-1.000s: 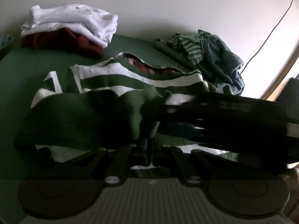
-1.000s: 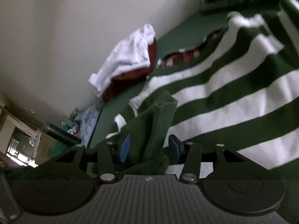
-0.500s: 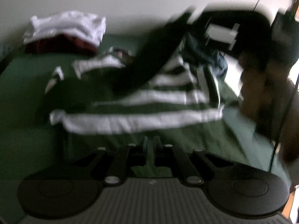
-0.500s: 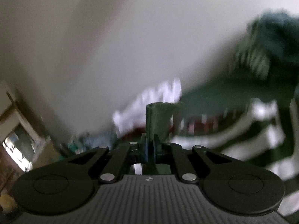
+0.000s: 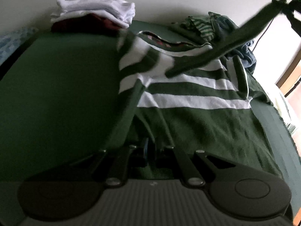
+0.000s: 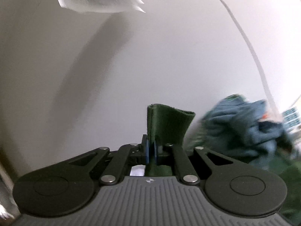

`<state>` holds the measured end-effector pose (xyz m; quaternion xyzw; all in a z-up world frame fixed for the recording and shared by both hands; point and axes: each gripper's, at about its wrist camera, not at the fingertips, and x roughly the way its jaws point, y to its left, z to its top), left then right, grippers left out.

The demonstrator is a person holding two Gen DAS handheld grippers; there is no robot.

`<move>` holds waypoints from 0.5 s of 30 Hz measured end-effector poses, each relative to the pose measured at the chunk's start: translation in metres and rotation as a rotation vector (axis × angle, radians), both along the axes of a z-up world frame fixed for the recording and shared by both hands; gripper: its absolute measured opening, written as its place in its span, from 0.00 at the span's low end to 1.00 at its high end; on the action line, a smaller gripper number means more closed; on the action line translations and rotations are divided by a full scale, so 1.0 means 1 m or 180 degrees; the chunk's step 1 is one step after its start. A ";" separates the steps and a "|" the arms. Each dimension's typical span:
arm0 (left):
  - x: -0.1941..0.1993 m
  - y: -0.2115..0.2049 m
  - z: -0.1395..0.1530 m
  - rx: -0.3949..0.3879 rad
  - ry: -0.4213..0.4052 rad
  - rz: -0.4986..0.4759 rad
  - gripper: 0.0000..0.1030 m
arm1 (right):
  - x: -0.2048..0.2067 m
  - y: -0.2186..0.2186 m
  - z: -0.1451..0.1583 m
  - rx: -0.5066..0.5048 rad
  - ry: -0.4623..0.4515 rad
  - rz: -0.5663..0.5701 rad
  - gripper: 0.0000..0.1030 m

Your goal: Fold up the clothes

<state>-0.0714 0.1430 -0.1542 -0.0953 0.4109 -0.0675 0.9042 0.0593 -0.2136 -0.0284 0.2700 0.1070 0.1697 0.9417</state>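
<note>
The right gripper (image 6: pixel 150 150) has its fingers pressed together on a thick dark green cuff (image 6: pixel 167 124), which stands up out of the blue pads; that hand is raised well above the bed and points at the bare wall. The left gripper (image 5: pixel 149 150) is down low at the near edge, its fingers nipped on the hem of the striped sweater (image 5: pixel 188 101), with only a sliver of gap showing between the pads. From the left wrist view, the sleeve (image 5: pixel 222 45) runs as a taut green band from the sweater's shoulder up and away to the right, where the other gripper shows as a dark shape in the corner. The body of the sweater lies flat on the green bed (image 5: pixel 56 94), white bands across the chest, collar toward the wall. I'd judge the step to be bringing that sleeve across the chest. To do it well, the low hand should keep the hem pinned so the body does not drag, while the high hand carries the cuff over in a smooth arc and lays it flat along the stripes, letting go only once the cloth rests. Too hard a pull looks likely to ruck the shoulder. Farther back sit a folded pile (image 5: pixel 97 11), white on maroon, and a heap (image 5: pixel 225 30) of unfolded clothes by the wall.
</note>
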 end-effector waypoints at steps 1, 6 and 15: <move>-0.002 -0.001 0.001 0.0023 -0.0003 0.0011 0.01 | 0.002 -0.003 -0.006 -0.0142 0.0043 -0.0035 0.06; -0.017 0.000 0.007 0.0026 0.0028 -0.0032 0.01 | 0.013 -0.021 -0.042 -0.0570 0.0551 -0.0242 0.06; -0.090 0.015 0.028 0.0222 0.0154 -0.0284 0.04 | 0.020 -0.044 -0.055 -0.0381 0.0706 -0.0243 0.06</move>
